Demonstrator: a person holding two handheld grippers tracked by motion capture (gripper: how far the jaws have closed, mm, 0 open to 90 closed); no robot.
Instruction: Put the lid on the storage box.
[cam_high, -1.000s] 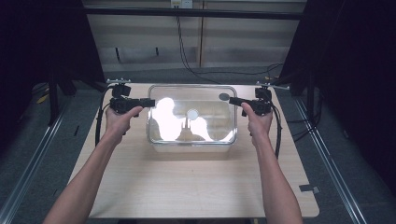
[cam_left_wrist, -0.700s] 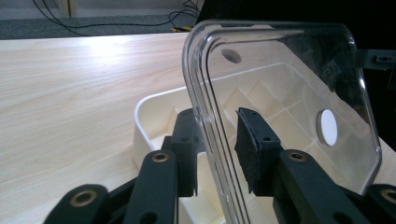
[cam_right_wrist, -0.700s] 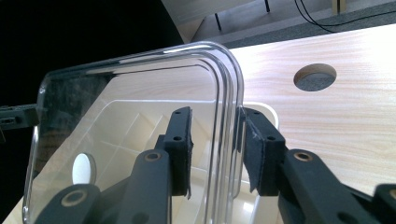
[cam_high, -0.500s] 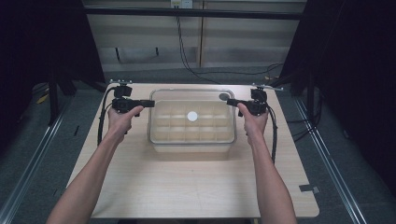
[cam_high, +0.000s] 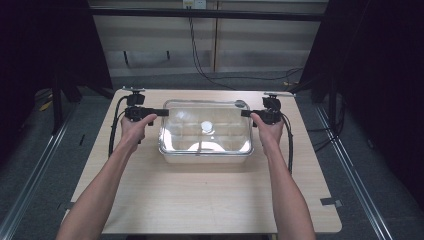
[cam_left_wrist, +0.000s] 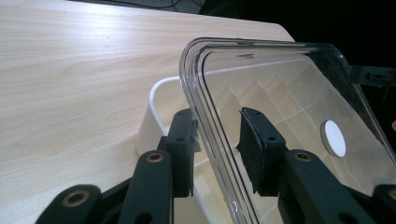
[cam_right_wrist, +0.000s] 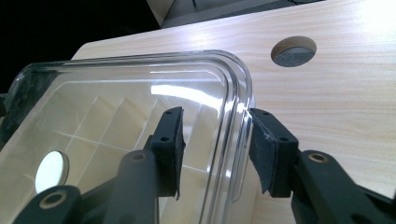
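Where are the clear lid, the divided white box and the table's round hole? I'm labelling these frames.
Clear lid (cam_left_wrist: 280, 88), left gripper view, its flat top panel.
Divided white box (cam_left_wrist: 156, 100), left gripper view, its outer wall.
Round hole (cam_right_wrist: 293, 50), right gripper view, its dark centre.

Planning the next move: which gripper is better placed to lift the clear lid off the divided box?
Neither alone. Left gripper and right gripper each straddle an opposite edge of the clear lid, jaws not visibly closed; lifting with both looks steadier.

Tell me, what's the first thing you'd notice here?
The clear plastic lid in the middle of the wooden table, tilted above a cream divided box. A black tool straddles each short edge: the left tool and the right tool, jaws either side of the rim. A white round disc sits on the lid.
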